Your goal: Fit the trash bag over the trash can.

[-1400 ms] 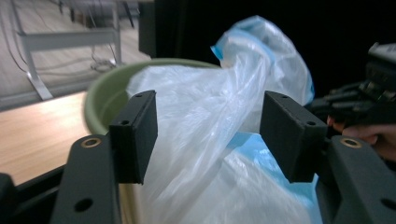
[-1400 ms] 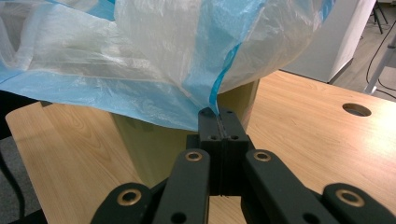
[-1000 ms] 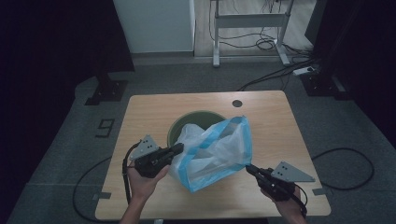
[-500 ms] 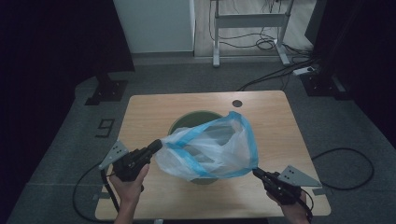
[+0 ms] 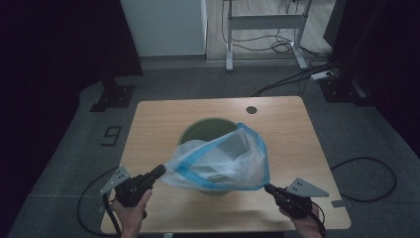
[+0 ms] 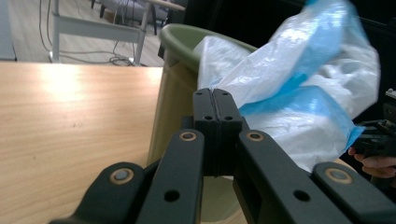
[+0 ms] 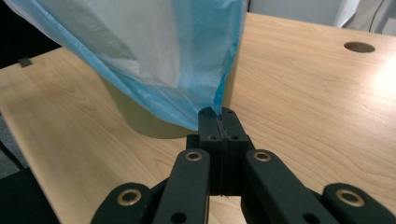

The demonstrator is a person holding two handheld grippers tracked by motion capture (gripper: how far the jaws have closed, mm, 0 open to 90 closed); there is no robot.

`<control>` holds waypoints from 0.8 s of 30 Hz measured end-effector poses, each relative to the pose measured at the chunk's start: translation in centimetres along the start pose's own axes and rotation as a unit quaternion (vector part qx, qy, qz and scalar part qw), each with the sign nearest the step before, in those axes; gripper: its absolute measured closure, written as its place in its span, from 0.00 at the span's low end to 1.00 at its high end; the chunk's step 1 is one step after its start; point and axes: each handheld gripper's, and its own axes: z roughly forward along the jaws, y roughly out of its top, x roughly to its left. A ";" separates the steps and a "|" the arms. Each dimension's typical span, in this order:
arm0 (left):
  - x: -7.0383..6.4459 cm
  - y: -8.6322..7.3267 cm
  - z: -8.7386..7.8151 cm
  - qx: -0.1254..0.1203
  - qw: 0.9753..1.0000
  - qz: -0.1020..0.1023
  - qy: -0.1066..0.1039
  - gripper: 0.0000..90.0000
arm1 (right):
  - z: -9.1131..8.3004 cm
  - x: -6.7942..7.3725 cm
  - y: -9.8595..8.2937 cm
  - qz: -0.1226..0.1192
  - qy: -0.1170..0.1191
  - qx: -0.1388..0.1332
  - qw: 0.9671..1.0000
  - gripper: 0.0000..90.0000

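A translucent white plastic bag with blue edging [image 5: 220, 161] is stretched over an olive-green bin [image 5: 198, 131] that stands mid-table. My left gripper [image 5: 159, 171] is shut on the bag's left corner, seen up close as the bag [image 6: 299, 93] running from the closed jaws beside the bin [image 6: 175, 88]. My right gripper [image 5: 269, 188] is shut on the bag's lower right corner; in the right gripper view the bag [image 7: 154, 51] hangs from the closed jaws in front of the bin [image 7: 140, 119]. The bag hides most of the bin's mouth.
The wooden table [image 5: 163, 119] has a round cable hole [image 5: 251, 109] at its far right. A metal desk frame [image 5: 262, 22] and floor cables [image 5: 292, 47] lie beyond the table. A person's hands hold both grippers at the near edge.
Both grippers have pulled apart and toward the near edge, stretching the bag wide and lower over the bin. Their grip on the bag is unchanged.
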 end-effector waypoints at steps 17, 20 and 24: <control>-3.5 4.3 0.8 0.004 0.997 0.073 -0.014 0.41 | 0.5 -0.8 1.9 0.011 -0.016 -0.008 1.000 0.99; -4.0 4.9 1.8 0.018 0.996 0.085 -0.021 0.37 | 0.1 -0.7 2.1 0.009 -0.015 -0.013 1.000 0.97; -4.1 5.3 3.6 0.047 0.994 0.096 -0.025 0.42 | -0.3 -0.6 2.3 0.003 -0.010 -0.021 1.000 0.87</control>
